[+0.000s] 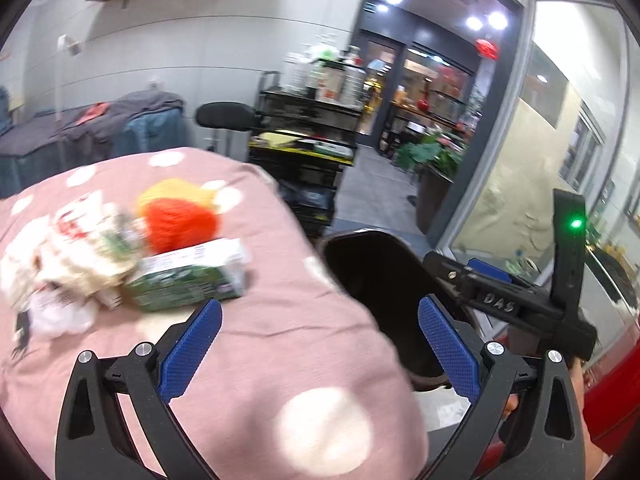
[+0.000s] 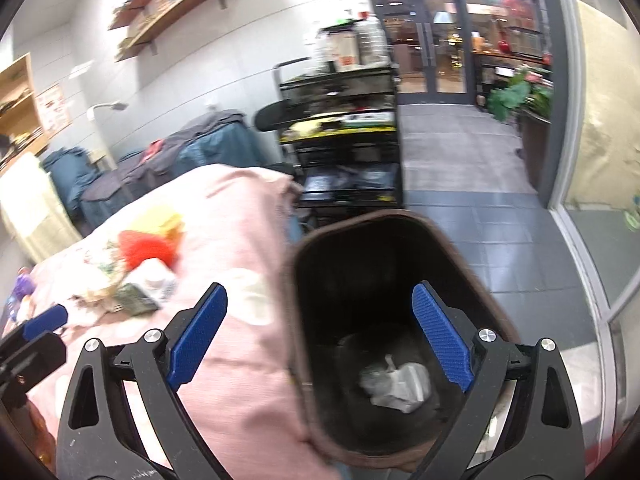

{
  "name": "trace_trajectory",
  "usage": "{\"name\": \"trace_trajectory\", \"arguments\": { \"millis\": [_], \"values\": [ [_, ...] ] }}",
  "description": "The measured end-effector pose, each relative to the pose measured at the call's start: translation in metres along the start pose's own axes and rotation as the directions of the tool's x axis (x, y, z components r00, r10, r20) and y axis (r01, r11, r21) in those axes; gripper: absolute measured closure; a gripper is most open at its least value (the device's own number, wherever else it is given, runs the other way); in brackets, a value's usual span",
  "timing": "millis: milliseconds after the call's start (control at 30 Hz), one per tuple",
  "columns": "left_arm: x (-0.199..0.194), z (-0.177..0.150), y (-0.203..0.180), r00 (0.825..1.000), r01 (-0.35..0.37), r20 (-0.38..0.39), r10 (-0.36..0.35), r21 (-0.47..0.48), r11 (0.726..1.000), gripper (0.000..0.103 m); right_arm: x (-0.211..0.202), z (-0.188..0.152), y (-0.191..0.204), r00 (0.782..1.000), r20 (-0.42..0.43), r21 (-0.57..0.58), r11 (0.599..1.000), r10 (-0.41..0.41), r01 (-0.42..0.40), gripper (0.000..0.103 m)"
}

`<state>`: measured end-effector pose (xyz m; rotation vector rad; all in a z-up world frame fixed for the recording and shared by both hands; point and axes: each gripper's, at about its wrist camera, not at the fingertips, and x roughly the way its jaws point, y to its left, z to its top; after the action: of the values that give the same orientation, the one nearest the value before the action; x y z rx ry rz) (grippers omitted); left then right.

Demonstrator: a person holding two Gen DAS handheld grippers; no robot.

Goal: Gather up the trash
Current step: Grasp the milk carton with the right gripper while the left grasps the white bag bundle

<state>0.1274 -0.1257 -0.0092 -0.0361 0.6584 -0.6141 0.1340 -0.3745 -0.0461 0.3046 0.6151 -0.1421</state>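
A pile of trash lies on the pink dotted tablecloth (image 1: 280, 320): a green and white carton (image 1: 188, 276), crumpled white wrappers (image 1: 68, 256) and an orange and yellow wrapper (image 1: 176, 216). My left gripper (image 1: 320, 344) hovers open over the cloth, just right of the carton, holding nothing. A dark bin (image 2: 384, 300) stands at the table's right edge. My right gripper (image 2: 320, 328) is open above its mouth, empty. A crumpled white piece (image 2: 396, 386) lies at the bin's bottom. The trash pile (image 2: 136, 276) also shows at the left of the right wrist view.
A black cart (image 2: 344, 144) loaded with bottles stands behind the table. Chairs draped in blue and grey cloth (image 1: 120, 132) line the wall. Glass doors (image 2: 428, 44) and potted plants (image 2: 520, 96) are at the far right. Grey tiled floor (image 2: 500, 240) lies beyond the bin.
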Motion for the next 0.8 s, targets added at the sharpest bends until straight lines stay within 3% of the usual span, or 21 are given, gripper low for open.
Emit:
{"name": "trace_trajectory", "arguments": {
  "millis": [233,467,667,800],
  "values": [
    [-0.022,-0.020,0.054,0.993,-0.121,-0.006,0.121,-0.083,0.989,0.006,0.007,-0.001,0.055,0.994,-0.019,-0.082,0.990,0.111,-0.112,0.011],
    [-0.045,-0.041,0.117,0.976,-0.216,-0.027,0.215,-0.172,0.961,0.006,0.022,-0.004,0.098,0.974,-0.099,-0.136,0.967,0.205,-0.217,0.011],
    [-0.049,-0.049,0.164,0.965,-0.264,-0.068,0.255,-0.230,0.937,0.008,0.054,-0.006,0.133,0.926,-0.262,-0.220,0.917,0.272,-0.332,0.011],
    [-0.042,-0.044,0.189,0.957,-0.287,-0.106,0.268,-0.249,0.925,0.016,0.076,-0.006,0.157,0.897,-0.341,-0.318,0.863,0.281,-0.392,0.010]
  ]
}}
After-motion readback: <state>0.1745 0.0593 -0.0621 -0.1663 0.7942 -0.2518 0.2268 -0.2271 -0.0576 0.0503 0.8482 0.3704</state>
